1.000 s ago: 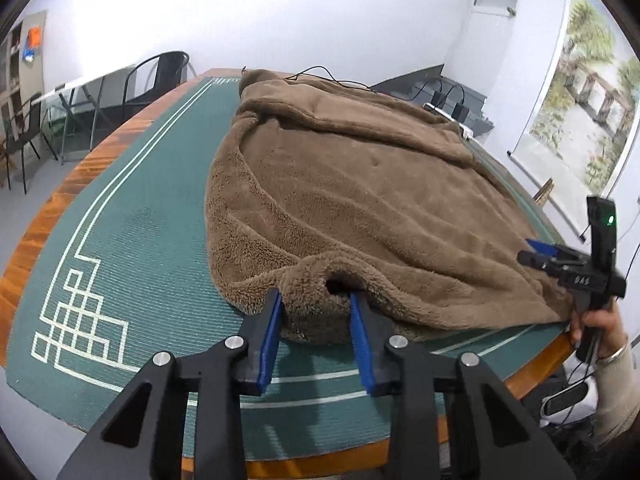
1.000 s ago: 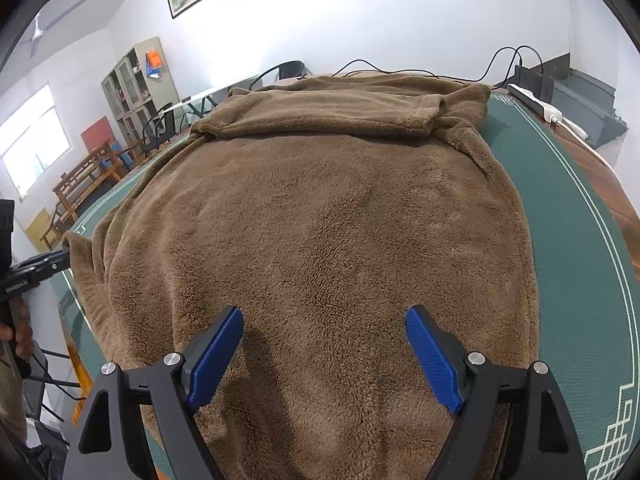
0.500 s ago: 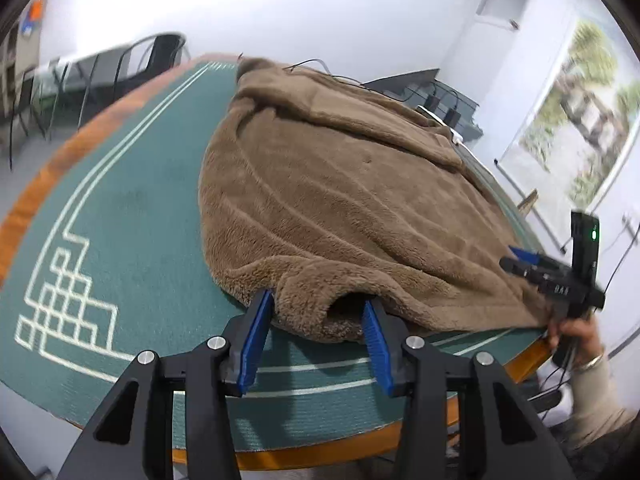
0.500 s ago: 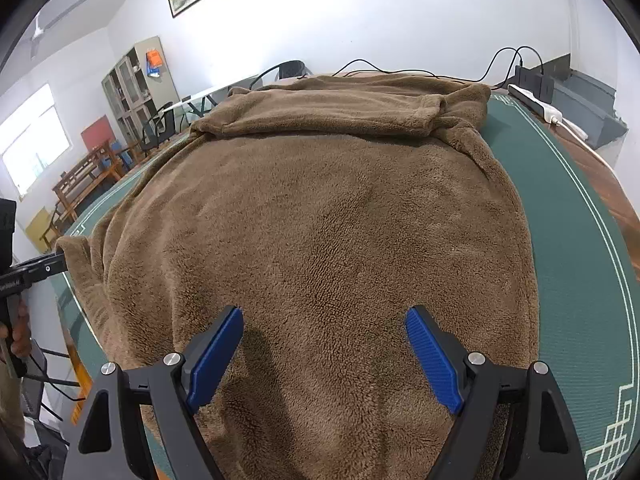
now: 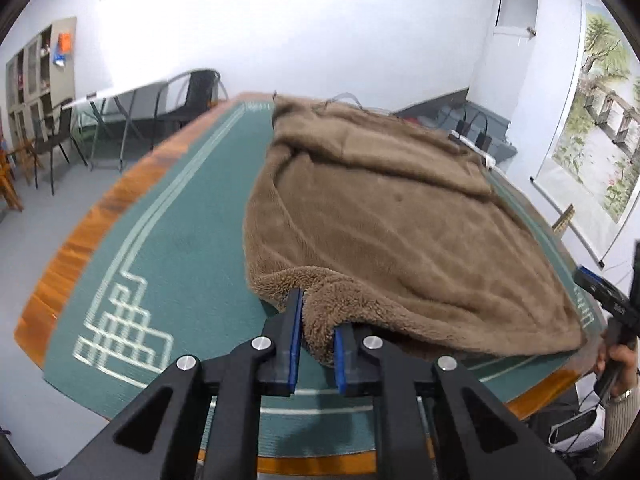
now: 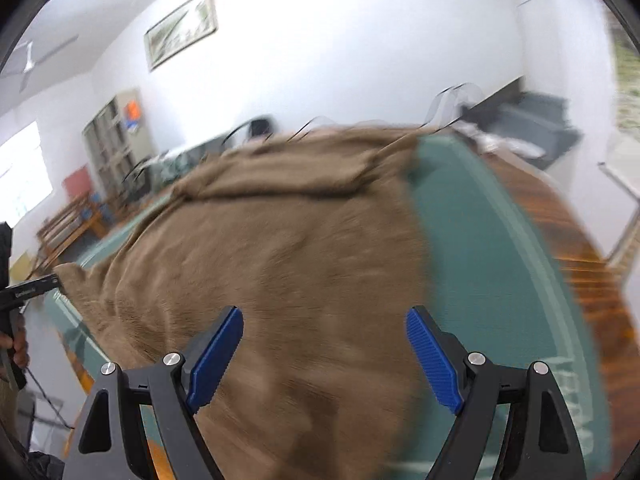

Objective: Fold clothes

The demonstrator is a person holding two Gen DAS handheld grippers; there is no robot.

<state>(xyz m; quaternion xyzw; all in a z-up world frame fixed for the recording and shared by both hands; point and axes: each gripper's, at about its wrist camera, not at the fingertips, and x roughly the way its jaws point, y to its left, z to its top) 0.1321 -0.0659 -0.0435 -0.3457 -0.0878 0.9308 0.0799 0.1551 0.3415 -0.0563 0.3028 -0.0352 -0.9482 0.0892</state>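
Note:
A brown fleece garment (image 5: 380, 220) lies spread over the green table mat (image 5: 172, 248). My left gripper (image 5: 318, 320) is shut on the garment's near-left hem corner, which bunches up between the blue pads. In the right wrist view, which is motion-blurred, my right gripper (image 6: 324, 340) stands open over the garment (image 6: 280, 240) with nothing between its fingers. The right gripper (image 5: 600, 284) also shows at the garment's right corner, held by a hand (image 5: 616, 360). The left gripper (image 6: 28, 290) appears at the garment's far-left corner.
The table has an orange wooden rim (image 5: 80, 236) around the mat. A power strip (image 5: 472, 146) with cables lies at the far right end. Chairs (image 5: 188, 100) and a cabinet (image 5: 40, 76) stand beyond the table. A scroll painting (image 5: 596, 120) hangs on the right wall.
My left gripper has shut on the hem corner it was straddling and raised it slightly. The right gripper has swung sharply, still open, blurring its view.

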